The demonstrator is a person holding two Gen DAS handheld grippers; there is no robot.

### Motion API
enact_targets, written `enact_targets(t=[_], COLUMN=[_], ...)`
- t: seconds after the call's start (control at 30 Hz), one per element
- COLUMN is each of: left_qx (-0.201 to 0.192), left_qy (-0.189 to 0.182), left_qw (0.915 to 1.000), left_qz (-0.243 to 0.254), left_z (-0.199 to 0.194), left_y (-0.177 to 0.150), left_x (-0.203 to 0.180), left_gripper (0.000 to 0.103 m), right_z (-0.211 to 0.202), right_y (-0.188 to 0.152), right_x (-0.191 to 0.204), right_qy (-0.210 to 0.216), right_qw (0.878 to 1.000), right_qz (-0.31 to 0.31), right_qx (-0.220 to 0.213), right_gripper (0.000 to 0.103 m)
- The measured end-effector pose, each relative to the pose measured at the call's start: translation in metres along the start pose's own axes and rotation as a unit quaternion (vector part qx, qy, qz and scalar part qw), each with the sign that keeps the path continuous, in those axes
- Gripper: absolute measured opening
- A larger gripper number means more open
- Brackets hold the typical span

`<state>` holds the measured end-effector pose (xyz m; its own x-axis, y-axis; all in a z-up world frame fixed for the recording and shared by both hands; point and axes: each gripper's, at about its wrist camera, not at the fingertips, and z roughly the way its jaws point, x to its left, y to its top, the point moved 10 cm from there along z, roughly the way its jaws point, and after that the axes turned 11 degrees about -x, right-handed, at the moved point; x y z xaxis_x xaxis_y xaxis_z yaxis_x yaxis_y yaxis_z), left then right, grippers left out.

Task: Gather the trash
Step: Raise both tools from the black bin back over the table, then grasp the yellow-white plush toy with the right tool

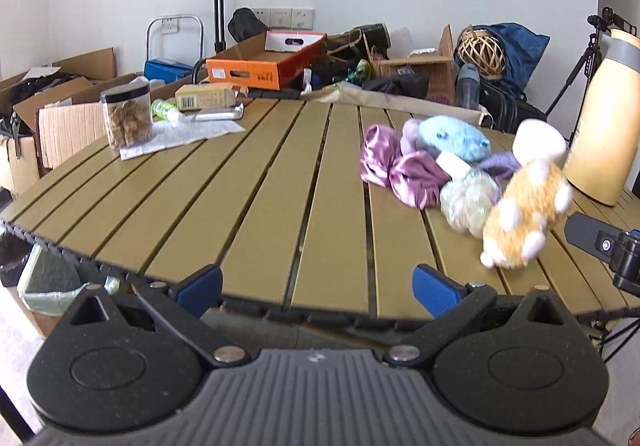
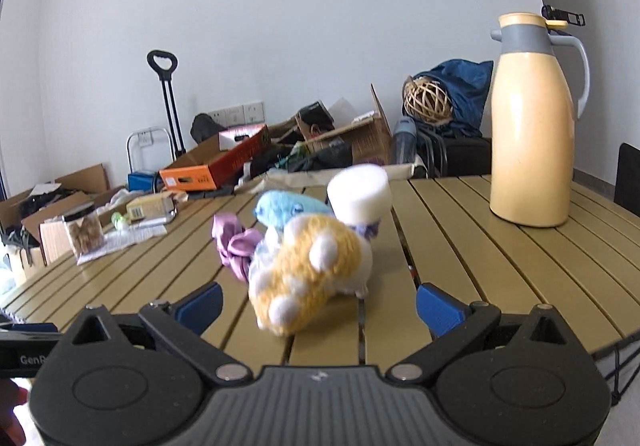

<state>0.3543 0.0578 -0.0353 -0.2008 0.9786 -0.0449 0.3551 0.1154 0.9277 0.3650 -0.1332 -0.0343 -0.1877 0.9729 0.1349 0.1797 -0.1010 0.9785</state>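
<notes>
A pile of soft items lies on the slatted olive table (image 1: pixel 260 206): an orange-and-white plush (image 1: pixel 524 214) (image 2: pixel 308 270), a blue plush (image 1: pixel 456 138) (image 2: pixel 288 208), purple satin cloth (image 1: pixel 400 170) (image 2: pixel 236 246), a white foam cylinder (image 1: pixel 538 140) (image 2: pixel 358 196) and a clear crumpled wrapper (image 1: pixel 468 202). My left gripper (image 1: pixel 318 288) is open at the table's near edge, left of the pile, holding nothing. My right gripper (image 2: pixel 318 306) is open just in front of the orange plush, which looks blurred. The right gripper's body (image 1: pixel 608 246) shows at the right edge of the left wrist view.
A yellow thermos jug (image 2: pixel 532 126) (image 1: pixel 604 118) stands at the table's right. A jar of snacks (image 1: pixel 126 118), a green bottle (image 1: pixel 164 109) and a small box (image 1: pixel 206 96) sit on white paper at the far left. Cardboard boxes and bags crowd the floor behind. A lined bin (image 1: pixel 52 286) sits below left.
</notes>
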Motion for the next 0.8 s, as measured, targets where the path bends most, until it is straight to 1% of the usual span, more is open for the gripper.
enact_targets(t=[0.13,0.37,0.5,0.67,0.8], left_qx=[-0.009,-0.014,-0.016,-0.012,-0.002], left_qy=[0.002,0.007,0.014,0.017,0.014], left_qw=[1.0000,0.9997,0.9992,0.9991,0.9992], left_qz=[0.002,-0.020,-0.034,-0.036,-0.036], left_z=[0.012,0.036,0.048,0.061,0.069], left_y=[0.015,0.033,0.033,0.027,0.020], left_x=[-0.002,-0.006,-0.007,-0.009,-0.011], left_gripper=[0.103,0.103,0.103,0.103,0.103], right_z=[0.019,0.053,0.068,0.081,0.093], right_y=[0.005,0.010,0.002,-0.010,-0.020], right_x=[0.004,0.003,-0.004,-0.008,-0.015], right_qy=[-0.002,-0.019,-0.042,-0.046,-0.053], right_qw=[1.000,1.000,0.999,0.999,0.998], right_qz=[0.003,-0.001,-0.002,-0.001,0.029], right_qx=[-0.006,-0.003,0.008,0.020,0.036], right_gripper=[0.103,0.103,0.103,0.103,0.102])
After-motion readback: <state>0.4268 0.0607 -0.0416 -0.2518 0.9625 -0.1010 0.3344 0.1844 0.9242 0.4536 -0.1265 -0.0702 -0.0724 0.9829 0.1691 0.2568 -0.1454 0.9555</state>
